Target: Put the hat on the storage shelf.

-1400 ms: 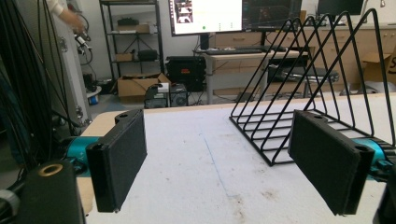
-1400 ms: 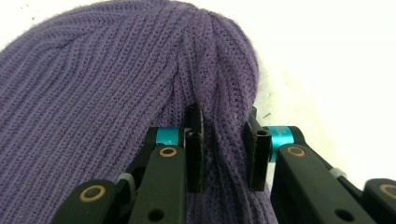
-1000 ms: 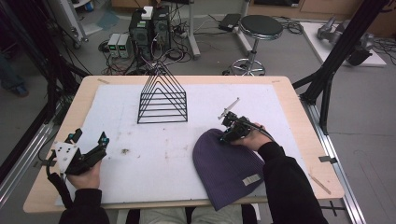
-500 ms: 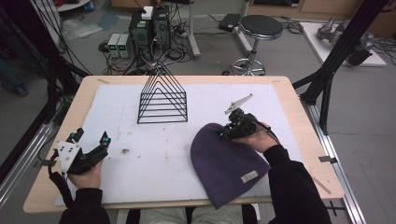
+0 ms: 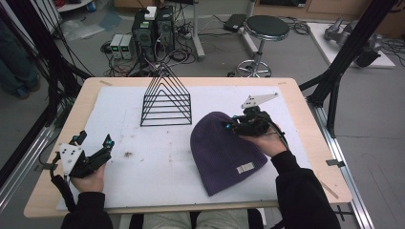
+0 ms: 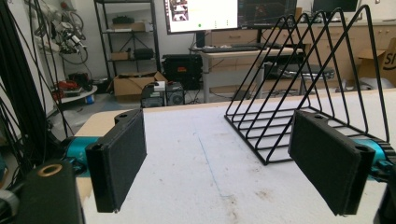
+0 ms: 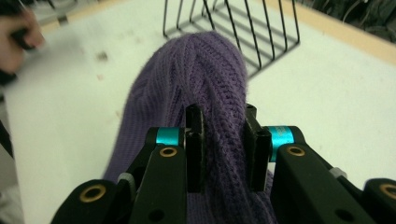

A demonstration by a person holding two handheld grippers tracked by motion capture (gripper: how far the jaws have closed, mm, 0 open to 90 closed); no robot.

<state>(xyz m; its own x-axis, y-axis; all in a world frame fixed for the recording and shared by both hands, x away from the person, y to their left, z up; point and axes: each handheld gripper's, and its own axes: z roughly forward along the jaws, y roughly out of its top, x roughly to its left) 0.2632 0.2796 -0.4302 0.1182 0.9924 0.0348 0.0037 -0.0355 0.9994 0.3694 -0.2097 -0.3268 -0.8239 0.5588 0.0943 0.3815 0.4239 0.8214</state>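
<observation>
Right now the purple ribbed knit beanie lies on the white mat of the wooden table, near its right half, with its crown toward the black wire triangular rack and its brim, bearing a small pale label, toward the person. The right gripper has its jaws pinched shut on a raised fold of the knit near the beanie's upper right edge; in the right gripper view the fabric bunches between the two black pads and tents upward from the mat. The left gripper rests near the table's left edge, jaws wide apart and holding nothing. The beanie looks light, soft and limp: it will sag and stretch from any single pinch, and a shallow bite on one layer may slip. A hold near the doubled brim would likely carry it more securely, with the free gripper steadying the opposite edge.
</observation>
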